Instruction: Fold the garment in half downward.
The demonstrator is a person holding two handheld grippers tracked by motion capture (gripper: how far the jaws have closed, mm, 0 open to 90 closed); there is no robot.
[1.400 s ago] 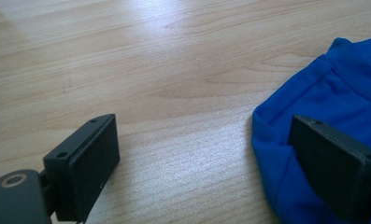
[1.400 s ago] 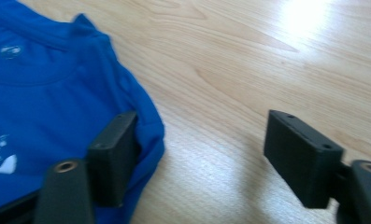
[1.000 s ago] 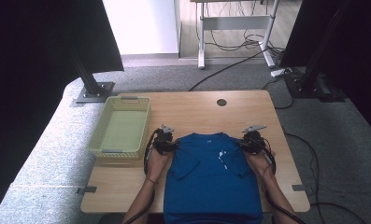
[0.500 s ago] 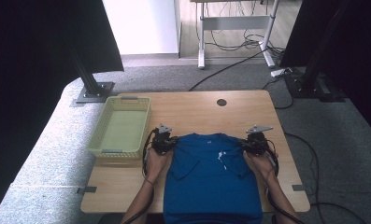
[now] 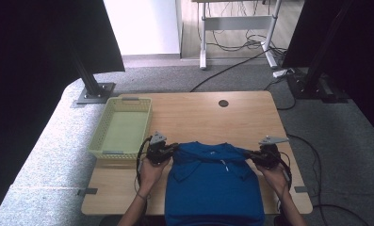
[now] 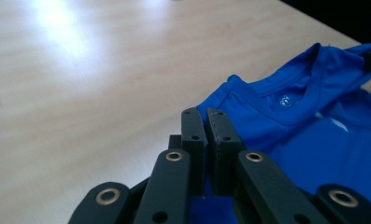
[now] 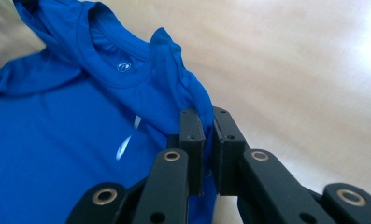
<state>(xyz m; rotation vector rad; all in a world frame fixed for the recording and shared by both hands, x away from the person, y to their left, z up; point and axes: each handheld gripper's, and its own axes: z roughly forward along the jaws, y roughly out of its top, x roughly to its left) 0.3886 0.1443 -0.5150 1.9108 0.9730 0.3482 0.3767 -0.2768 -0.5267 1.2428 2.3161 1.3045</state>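
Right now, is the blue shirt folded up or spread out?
Mostly spread: the blue shirt lies front-up on the table, collar away from the person, hem over the near edge, its sleeves folded inward.

Daylit room, even light, soft gripper views.

High view: bright white wall panel [image 5: 141,26] at top centre, both upper corners near black, pale wooden tabletop [image 5: 199,113] evenly lit, shadows weak, picture slightly soft. Left gripper view: strong white glare on the wood upper left, black jaws up close blurred. Right gripper view: glare washes out the right edge, blue fabric T-shirt [image 7: 80,130] saturated, folds softly shaded.
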